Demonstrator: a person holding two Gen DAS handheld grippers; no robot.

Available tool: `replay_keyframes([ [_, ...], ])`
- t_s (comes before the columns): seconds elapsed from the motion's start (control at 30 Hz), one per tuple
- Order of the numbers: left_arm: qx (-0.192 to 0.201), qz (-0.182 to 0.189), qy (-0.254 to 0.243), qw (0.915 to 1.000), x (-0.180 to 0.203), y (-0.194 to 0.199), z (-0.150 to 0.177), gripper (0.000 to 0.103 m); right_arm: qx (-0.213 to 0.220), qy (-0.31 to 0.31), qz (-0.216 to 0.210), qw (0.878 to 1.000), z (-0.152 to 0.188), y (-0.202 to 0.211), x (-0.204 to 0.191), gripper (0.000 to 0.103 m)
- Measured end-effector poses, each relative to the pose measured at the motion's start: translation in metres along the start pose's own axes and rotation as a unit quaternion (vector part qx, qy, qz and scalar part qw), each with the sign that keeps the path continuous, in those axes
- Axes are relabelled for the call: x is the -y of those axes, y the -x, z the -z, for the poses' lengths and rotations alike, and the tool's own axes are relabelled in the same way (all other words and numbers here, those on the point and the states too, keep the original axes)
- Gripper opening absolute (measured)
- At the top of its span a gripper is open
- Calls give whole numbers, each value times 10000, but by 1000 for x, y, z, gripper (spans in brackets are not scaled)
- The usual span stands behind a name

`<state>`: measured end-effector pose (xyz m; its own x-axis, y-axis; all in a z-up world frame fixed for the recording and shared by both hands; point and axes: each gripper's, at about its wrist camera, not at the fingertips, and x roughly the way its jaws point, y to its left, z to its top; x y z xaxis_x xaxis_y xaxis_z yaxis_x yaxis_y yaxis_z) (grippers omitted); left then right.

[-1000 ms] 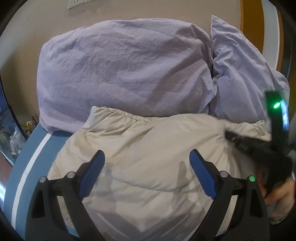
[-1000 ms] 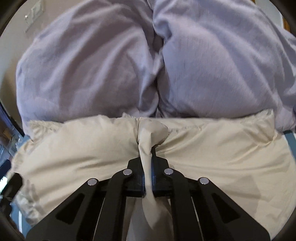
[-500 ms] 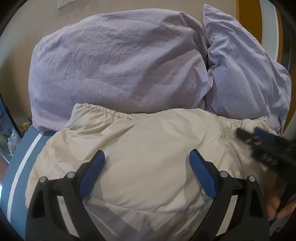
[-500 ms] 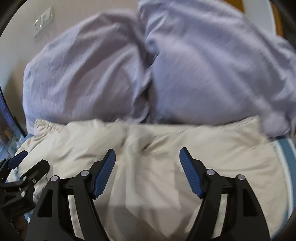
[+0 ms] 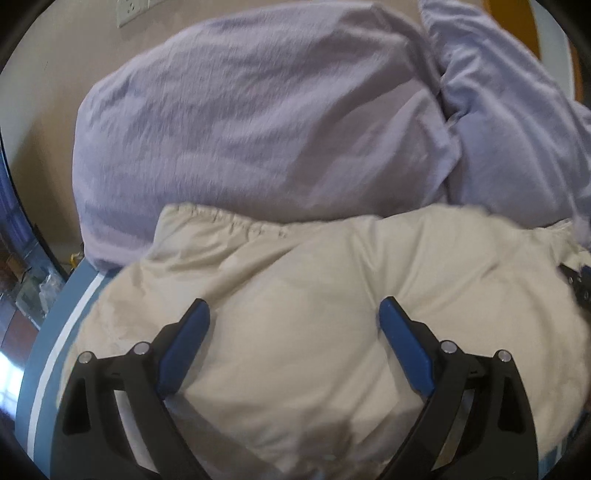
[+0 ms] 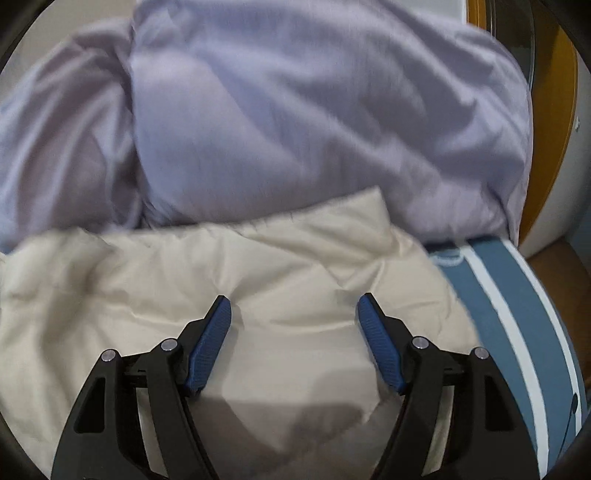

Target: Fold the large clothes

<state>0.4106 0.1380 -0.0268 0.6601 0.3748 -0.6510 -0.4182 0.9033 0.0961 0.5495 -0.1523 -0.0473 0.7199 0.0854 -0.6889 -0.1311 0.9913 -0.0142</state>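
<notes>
A beige puffy garment (image 5: 295, 295) lies folded on the blue bed sheet, up against the lavender pillows. It also shows in the right wrist view (image 6: 258, 280). My left gripper (image 5: 293, 317) is open and empty, just above the garment's middle. My right gripper (image 6: 293, 312) is open and empty, above the garment's right part. The tip of the right gripper shows at the right edge of the left wrist view (image 5: 578, 284).
Two lavender pillows (image 5: 258, 122) (image 6: 314, 122) lean on the beige wall behind the garment. The blue sheet with white stripes (image 6: 517, 325) (image 5: 51, 354) shows at both sides. A wooden frame (image 6: 554, 147) stands at far right. A wall socket (image 5: 133, 9) is top left.
My right gripper let go of the pinched beige fabric and opened, then shifted right. The garment settled flat. My left gripper stayed open and drifted slightly.
</notes>
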Motion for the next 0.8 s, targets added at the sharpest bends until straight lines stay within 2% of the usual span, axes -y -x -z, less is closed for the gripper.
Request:
replay_keyframes([
  [0.17, -162, -23, 101, 9998, -4, -20, 4, 96, 107, 110, 161, 9998, 7, -12, -4, 74],
  [0.57, -193, -16, 228, 9996, -7, -39, 5, 98, 122, 170, 348, 9992, 12, -25, -6, 75],
  [0.7, -289, 51, 272, 9992, -11, -28, 3, 98, 61, 157, 286, 9994, 10, -17, -4, 75],
  [0.8, -181, -38, 261, 9995, -25, -11, 3, 98, 154, -24, 135, 9998, 13, 2, 2, 75],
])
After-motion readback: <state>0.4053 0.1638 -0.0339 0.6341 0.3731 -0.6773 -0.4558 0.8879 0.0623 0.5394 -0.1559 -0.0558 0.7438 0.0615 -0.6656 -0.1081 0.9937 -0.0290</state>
